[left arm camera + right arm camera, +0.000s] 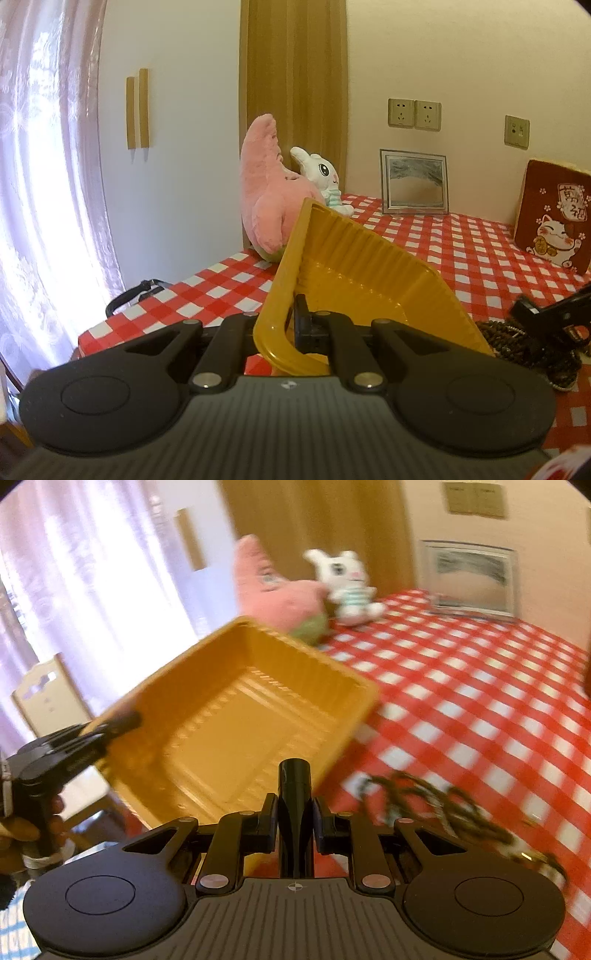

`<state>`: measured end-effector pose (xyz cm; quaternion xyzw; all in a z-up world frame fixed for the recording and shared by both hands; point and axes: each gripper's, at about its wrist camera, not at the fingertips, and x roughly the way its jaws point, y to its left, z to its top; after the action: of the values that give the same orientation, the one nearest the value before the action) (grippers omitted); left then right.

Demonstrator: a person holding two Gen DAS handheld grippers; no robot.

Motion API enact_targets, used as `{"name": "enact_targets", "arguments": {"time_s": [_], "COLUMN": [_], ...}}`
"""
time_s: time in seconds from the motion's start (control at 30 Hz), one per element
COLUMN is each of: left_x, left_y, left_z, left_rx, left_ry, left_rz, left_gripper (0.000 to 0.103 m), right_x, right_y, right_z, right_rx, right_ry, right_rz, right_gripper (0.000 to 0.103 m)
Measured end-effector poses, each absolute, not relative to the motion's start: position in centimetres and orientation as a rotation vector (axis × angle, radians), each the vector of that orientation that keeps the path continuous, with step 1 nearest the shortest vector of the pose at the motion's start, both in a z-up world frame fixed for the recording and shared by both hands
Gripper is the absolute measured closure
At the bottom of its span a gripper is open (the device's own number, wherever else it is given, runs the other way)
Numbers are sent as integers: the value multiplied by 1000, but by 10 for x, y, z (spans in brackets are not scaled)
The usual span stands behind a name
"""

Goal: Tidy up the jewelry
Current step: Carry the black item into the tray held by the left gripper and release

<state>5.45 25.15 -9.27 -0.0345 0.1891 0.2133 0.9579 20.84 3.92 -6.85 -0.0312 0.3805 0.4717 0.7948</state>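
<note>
The left gripper (295, 325) is clamped nearly closed on the near rim of the yellow tray (354, 266), which tilts up off the checked cloth (461, 243); a hand (26, 827) shows beneath it. The right gripper (295, 812) is pinched partway closed on a black tube (295, 786) standing upright between its fingers. Right of those fingers, dark beads (454, 812) lie heaped on the cloth.

The tray (354, 273) is hanging tilted above the table (461, 243); the beads (517, 332) are lying right of it, the plush toys (266, 192) standing behind.
</note>
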Motion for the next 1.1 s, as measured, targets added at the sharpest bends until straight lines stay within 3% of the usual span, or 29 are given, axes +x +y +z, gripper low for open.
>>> {"name": "enact_targets", "arguments": {"time_s": [0.73,0.83,0.9,1.1], "left_x": [67,68,70,70], "left_y": [253,254,254,258], "left_z": [-95,-94,-94,-94], "left_rx": [-21,-19,-12,-1], "left_ry": [426,428,429,426], "left_rz": [456,452,446,426], "left_gripper": [95,95,95,95], "right_x": [196,203,208,227], "right_y": [112,98,83,7], "right_z": [-107,-97,-87,-72], "right_rx": [-167,-64,1,126], "right_ry": [897,890,865,809], "right_rz": [1064,1044,1012,810], "right_gripper": [82,71,54,50]}}
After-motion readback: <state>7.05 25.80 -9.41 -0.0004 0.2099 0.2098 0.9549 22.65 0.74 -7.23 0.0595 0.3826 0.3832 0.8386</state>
